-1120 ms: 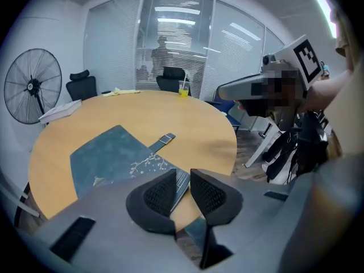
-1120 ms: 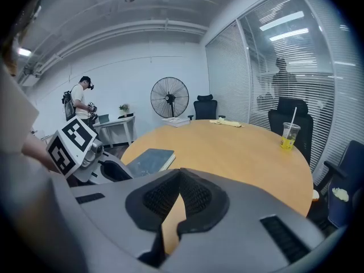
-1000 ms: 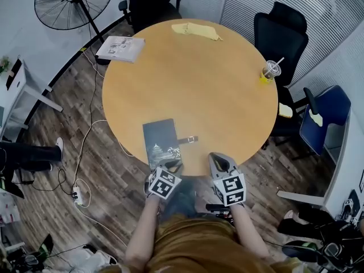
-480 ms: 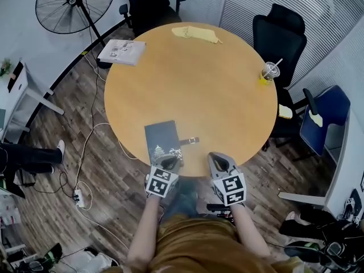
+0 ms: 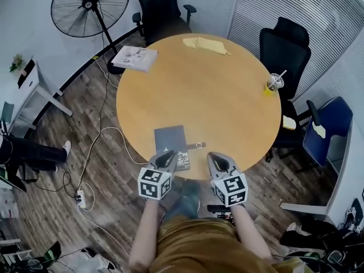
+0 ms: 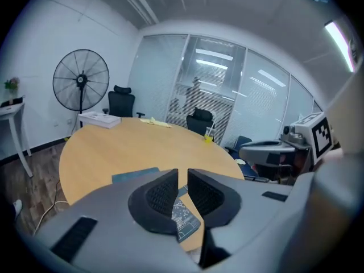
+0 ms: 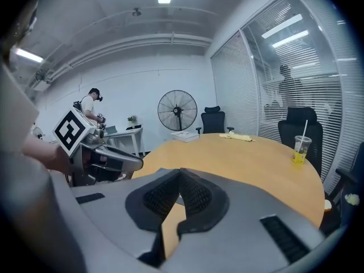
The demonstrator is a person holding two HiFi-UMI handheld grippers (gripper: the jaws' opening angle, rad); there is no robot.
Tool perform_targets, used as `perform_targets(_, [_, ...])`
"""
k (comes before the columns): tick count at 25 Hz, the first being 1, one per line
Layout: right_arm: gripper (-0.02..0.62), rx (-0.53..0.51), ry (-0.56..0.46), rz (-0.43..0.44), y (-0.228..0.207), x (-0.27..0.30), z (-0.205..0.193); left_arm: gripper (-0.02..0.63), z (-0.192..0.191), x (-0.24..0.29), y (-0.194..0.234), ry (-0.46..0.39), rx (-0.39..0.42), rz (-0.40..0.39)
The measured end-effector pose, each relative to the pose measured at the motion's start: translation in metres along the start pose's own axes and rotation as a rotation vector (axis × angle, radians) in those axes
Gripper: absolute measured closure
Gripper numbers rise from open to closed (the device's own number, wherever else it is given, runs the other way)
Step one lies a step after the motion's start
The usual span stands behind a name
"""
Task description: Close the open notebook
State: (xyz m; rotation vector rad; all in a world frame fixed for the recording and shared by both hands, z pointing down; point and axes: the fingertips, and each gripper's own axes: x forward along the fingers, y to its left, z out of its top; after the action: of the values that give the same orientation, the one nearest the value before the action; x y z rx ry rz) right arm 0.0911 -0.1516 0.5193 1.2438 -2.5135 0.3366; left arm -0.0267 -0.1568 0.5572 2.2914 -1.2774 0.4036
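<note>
A round wooden table (image 5: 216,95) fills the middle of the head view, on a plank floor in an office with blinds along the upper right. At the upper left stands a fan (image 5: 90,7), and cables run down the floor at left to a power strip (image 5: 79,197). On the table's upper left edge lies a stack of papers (image 5: 135,57). A black chair (image 5: 162,4) sits at the top of the frame, with a yellow cloth (image 5: 206,44) on the table's far edge just right of it.

The notebook (image 5: 170,138) lies flat at the table's bottom edge, left of centre, cover up, with its strap (image 5: 196,145) reaching to the right. The left gripper (image 5: 165,159) hovers over the notebook's lower end. In the left gripper view its jaws have just been opening and now stand a narrow gap apart, with nothing between them; the notebook (image 6: 133,176) shows on the table behind them.

The right gripper (image 5: 219,162) hangs at the table's bottom edge, just right of the notebook and clear of it. In the right gripper view its jaws are pressed together at the tips, empty.

A cup (image 5: 274,83) with a straw stands at the table's right edge, with a second black chair (image 5: 284,44) behind it and a blue chair (image 5: 324,132) at far right.
</note>
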Motion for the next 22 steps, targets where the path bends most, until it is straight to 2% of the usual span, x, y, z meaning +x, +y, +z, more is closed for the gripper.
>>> perform_targets(7, [0.583,-0.019,-0.051,-0.006,0.009,-0.004,0.022,0.541,0.043,-0.040,0.014,-0.153,-0.014,0.074])
perform_targets(10, [0.583,-0.030,-0.074,-0.016,0.012,-0.009,0.031,0.543,0.056,-0.053,0.014,-0.199,-0.014,0.081])
perform_targets(15, [0.583,-0.047,-0.099,-0.020,0.018,-0.015,0.040,0.543,0.069,-0.065,0.005,-0.248,0.000,0.073])
perform_targets(22, [0.583,-0.070,-0.082,-0.011,0.024,-0.017,0.037,0.543,0.070,-0.070,0.001,-0.270,-0.011,0.067])
